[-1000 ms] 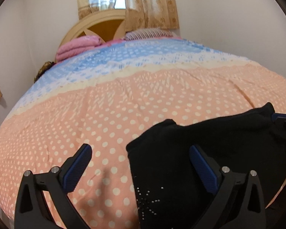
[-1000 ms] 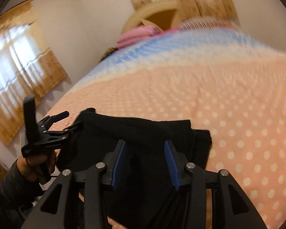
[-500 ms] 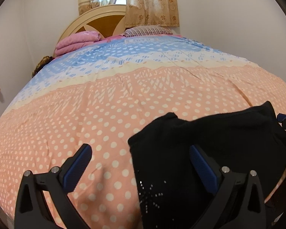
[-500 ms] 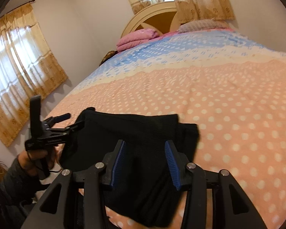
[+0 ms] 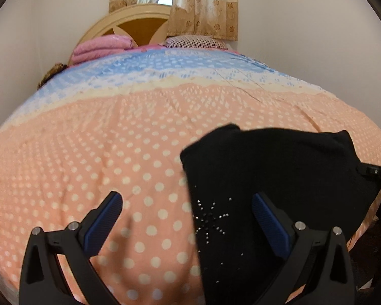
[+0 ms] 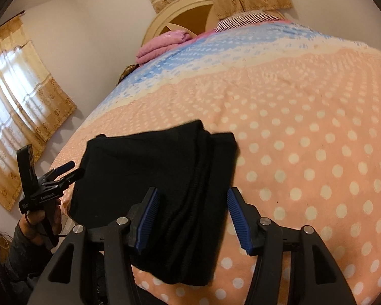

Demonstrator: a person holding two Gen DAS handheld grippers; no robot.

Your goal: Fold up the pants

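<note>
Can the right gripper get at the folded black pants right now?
Probably yes. The right gripper has its jaws open, just widened, with the thick folded edge of the black knit pants lying between them on the polka-dot bedspread; nothing blocks it.

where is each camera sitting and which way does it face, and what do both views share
Left wrist view: sits on the left hand-held gripper, facing down the bed toward the headboard; its own open fingers frame the near edge of the black pants.
Right wrist view: sits on the right hand-held gripper, facing the same way from further right; its fingers stand open over the pants, and the person's hand holding the left hand-held gripper shows at lower left.
Shared: pants, dotted bedspread, headboard, pink blanket.
</note>
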